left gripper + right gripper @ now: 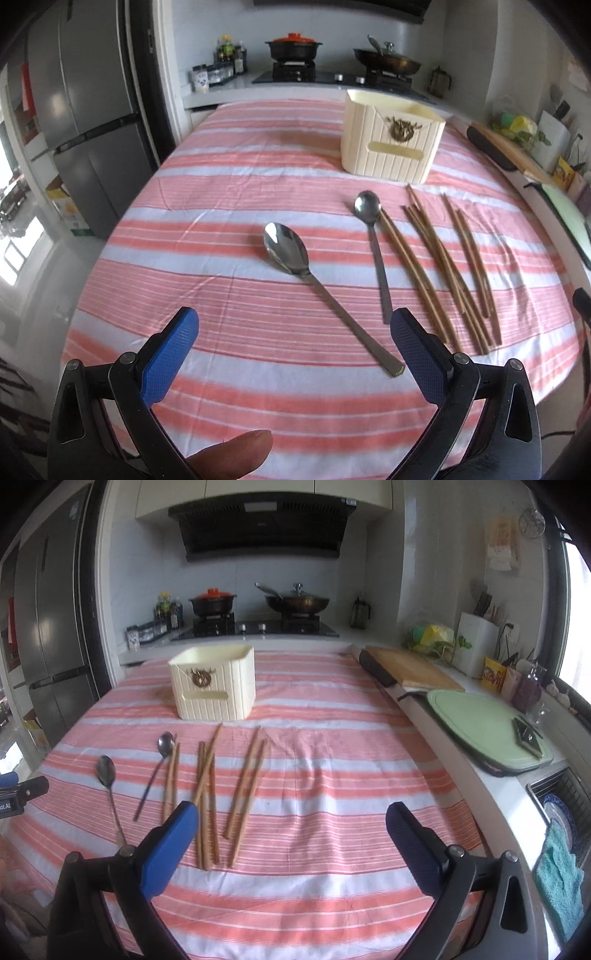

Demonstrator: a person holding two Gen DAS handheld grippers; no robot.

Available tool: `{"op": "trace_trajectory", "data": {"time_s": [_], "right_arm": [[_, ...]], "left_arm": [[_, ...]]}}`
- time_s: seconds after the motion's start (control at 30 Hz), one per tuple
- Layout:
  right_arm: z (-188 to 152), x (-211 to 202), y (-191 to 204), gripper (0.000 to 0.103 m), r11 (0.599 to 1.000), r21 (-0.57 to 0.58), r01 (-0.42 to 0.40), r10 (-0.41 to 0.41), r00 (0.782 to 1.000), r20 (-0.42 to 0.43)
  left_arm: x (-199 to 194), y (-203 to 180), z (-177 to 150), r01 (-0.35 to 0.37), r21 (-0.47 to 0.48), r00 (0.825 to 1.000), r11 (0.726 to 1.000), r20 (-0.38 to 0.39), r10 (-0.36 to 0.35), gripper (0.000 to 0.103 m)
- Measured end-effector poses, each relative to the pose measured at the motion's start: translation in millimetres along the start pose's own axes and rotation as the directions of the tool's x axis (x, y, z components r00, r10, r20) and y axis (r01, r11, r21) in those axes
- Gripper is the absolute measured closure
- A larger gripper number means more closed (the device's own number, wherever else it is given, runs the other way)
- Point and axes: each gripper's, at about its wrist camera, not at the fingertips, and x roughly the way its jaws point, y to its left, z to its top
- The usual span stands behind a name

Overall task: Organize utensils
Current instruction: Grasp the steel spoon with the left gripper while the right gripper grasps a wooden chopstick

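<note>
Lying flat, the big spoon could be pushed away or dropped by the left gripper, held wide; the right gripper is wide, empty too.

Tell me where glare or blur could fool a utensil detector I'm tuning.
Left wrist view: window highlight on the large spoon bowl, thumb blurred near the lens. Right wrist view: blown-out window at right edge, chopsticks fairly sharp; fisheye bends the striped tablecloth in both.
</note>
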Motion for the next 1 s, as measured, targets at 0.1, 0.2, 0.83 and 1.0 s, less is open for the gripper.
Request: {"op": "trace_trajectory", "data": {"time_s": [0.1, 0.2, 0.83, 1.0], "right_arm": [[1, 36, 4, 0.000, 1.000, -0.023, -0.010, 0.009, 0.998, -0.060], [6, 70, 13, 0.000, 0.998, -0.040, -0.047, 0.042, 0.992, -0.116], [-6, 139, 17, 0.024, 0.983, -0.181, -0.018, -0.040, 0.950, -0.311], [-7, 141, 10, 0.024, 0.978, -0.193, -0.079, 0.004, 0.934, -0.358]], "left_arm": [[35, -14, 5, -0.027, -0.009, 0.998, 1.000, -0.052, 0.027, 0.000], [61, -18, 6, -0.063, -0.036, 0.994, 0.997, -0.096, 0.059, 0.000], [88, 29, -7, -0.075, 0.094, 0.985, 0.993, -0.151, 0.088, 0.000], [97, 69, -6, 0.026, 0.010, 0.969, 1.000, -0.244, -0.023, 0.000]]}}
